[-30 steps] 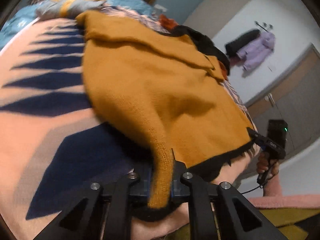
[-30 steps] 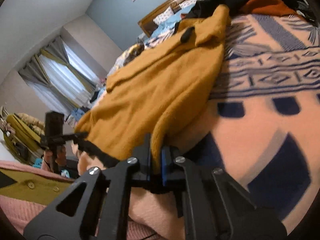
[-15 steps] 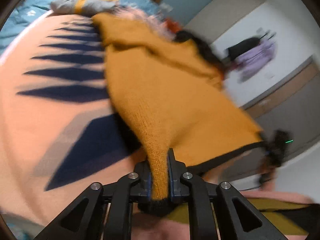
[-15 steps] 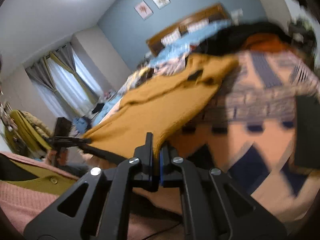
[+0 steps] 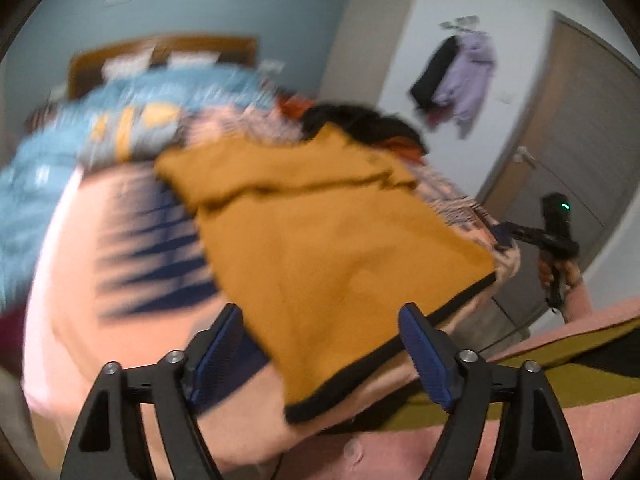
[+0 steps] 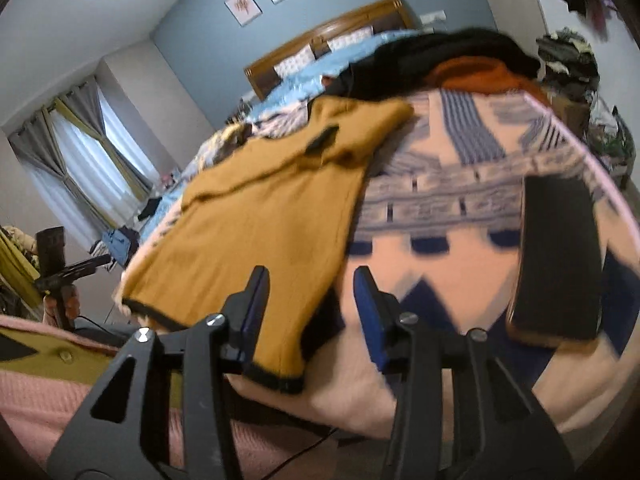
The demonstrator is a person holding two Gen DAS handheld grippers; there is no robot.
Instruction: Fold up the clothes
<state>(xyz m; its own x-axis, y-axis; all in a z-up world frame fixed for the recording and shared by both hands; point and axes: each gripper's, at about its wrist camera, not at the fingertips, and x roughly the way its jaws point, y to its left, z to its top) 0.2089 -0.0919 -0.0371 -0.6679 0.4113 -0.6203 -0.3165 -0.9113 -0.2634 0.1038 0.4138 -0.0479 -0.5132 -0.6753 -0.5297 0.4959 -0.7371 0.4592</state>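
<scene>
Left wrist view: mustard-yellow knitted sweater (image 5: 328, 240) lies flat on the near pink patterned blanket (image 5: 80, 300) — both left gripper (image 5: 320, 356) and right gripper (image 6: 312, 312) opening, empty; next, probably regrasp to fold.

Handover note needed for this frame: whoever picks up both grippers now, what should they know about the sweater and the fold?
Left gripper: jaws opening, nothing pinched; the hem lies below, between the pads.
Right gripper: jaws opening, not gripping; the hem corner lies beneath them.
Mustard sweater: spread flat on the pink-and-navy blanket, black-trimmed hem at the near bed edge, a sleeve folded across the top.
Done: sweater laid out and let go.
Left: likely fold the sides in and fold it in half; the dark clothes pile behind waits unfolded.
</scene>
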